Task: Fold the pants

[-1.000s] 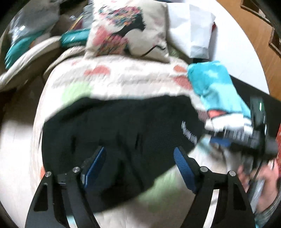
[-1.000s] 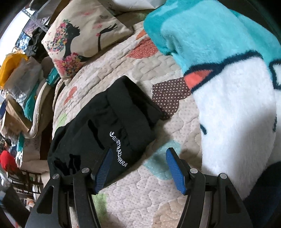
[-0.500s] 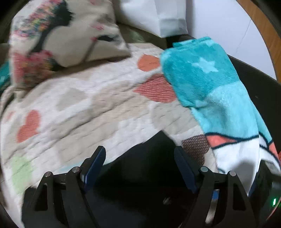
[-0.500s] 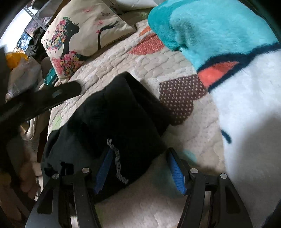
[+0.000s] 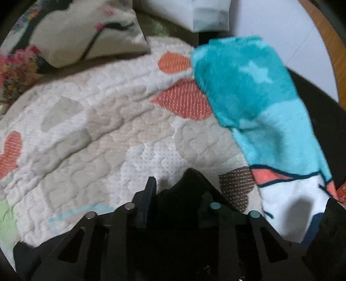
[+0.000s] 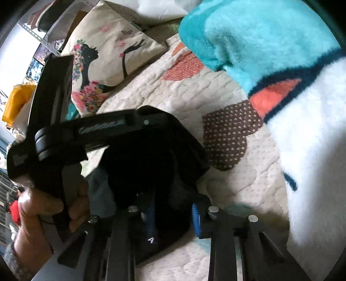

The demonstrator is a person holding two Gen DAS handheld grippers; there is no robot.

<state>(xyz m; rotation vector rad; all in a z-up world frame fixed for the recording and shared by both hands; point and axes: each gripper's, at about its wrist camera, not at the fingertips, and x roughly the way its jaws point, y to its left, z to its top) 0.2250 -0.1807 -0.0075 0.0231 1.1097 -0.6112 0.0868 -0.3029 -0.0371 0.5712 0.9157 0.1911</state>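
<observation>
The black pants [image 5: 190,190] lie folded on the patterned quilt [image 5: 108,134]. In the left wrist view my left gripper [image 5: 177,198] has its jaws closed in on the pants' far corner, with black cloth bunched between them. In the right wrist view the pants [image 6: 151,164] fill the middle, and my right gripper [image 6: 173,214] is closed on their near edge by the white lettering. The left gripper's black body [image 6: 103,129] and the hand holding it [image 6: 43,207] sit over the pants' far side there.
A teal, white and orange fleece blanket [image 5: 259,103] lies along the right side of the quilt, also in the right wrist view [image 6: 281,64]. A printed cushion [image 6: 108,58] and a white bag [image 5: 194,13] lie at the far end. Clutter is piled at the left [image 6: 17,101].
Both grippers have narrowed from wide open onto the pants. The left gripper moved forward to the pants' far corner. The right one moved closer onto the near edge.
</observation>
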